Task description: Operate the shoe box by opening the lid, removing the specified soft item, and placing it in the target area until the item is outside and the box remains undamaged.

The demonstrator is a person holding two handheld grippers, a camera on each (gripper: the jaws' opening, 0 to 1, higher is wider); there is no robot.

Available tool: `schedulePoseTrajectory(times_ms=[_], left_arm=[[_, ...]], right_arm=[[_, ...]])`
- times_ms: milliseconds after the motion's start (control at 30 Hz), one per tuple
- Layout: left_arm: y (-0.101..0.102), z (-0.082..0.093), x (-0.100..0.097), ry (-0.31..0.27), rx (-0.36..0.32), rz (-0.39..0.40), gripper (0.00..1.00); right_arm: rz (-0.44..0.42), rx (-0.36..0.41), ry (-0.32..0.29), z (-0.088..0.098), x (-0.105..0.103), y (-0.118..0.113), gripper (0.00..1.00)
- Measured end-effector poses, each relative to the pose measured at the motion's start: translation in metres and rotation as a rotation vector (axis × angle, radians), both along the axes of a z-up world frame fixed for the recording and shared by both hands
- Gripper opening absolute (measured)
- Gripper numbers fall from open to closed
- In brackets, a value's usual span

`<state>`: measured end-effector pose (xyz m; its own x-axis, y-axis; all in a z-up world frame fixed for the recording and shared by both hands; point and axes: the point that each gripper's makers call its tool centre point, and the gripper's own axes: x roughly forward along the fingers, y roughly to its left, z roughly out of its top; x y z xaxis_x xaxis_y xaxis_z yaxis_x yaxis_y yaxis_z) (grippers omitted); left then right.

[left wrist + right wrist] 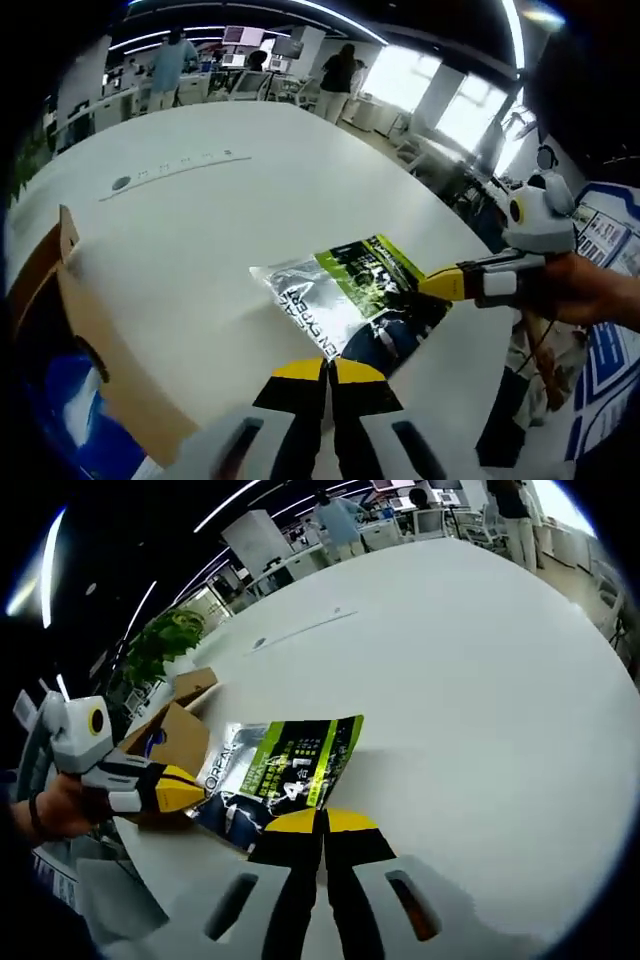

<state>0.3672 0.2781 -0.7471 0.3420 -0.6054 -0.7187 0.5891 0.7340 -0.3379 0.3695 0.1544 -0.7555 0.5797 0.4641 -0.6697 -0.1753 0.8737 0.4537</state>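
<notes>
A soft foil packet (345, 290) (285, 760), silver and green with dark print, lies low over the white table (220, 230) (480, 680). My left gripper (325, 372) (195, 792) is shut on one edge of the packet. My right gripper (322, 825) (432, 285) is shut on the opposite edge, so the packet stretches between the two. The cardboard shoe box (90, 340) (172, 735) stands open beside the packet, showing blue inside, with its lid flap (195, 683) raised.
A grey socket strip (170, 170) (300, 628) is set in the tabletop farther off. A hand (590, 295) (45, 815) holds each gripper. A potted plant (165, 640) stands behind the box. People stand at desks (240, 75) in the far background.
</notes>
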Motion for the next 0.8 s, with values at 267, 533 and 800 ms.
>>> schedulePoseTrajectory(times_ms=[267, 533, 800], left_arm=[[-0.004, -0.016, -0.003, 0.031, 0.016, 0.006, 0.01], [-0.004, -0.026, -0.004, 0.054, 0.034, 0.014, 0.01], [-0.001, -0.033, -0.005, 0.078, 0.05, 0.029, 0.01]], right_arm=[[0.002, 0.001, 0.029, -0.017, -0.002, -0.004, 0.0], [0.007, 0.0, 0.05, -0.028, -0.005, -0.004, 0.0], [0.015, -0.007, 0.066, -0.035, -0.006, -0.003, 0.0]])
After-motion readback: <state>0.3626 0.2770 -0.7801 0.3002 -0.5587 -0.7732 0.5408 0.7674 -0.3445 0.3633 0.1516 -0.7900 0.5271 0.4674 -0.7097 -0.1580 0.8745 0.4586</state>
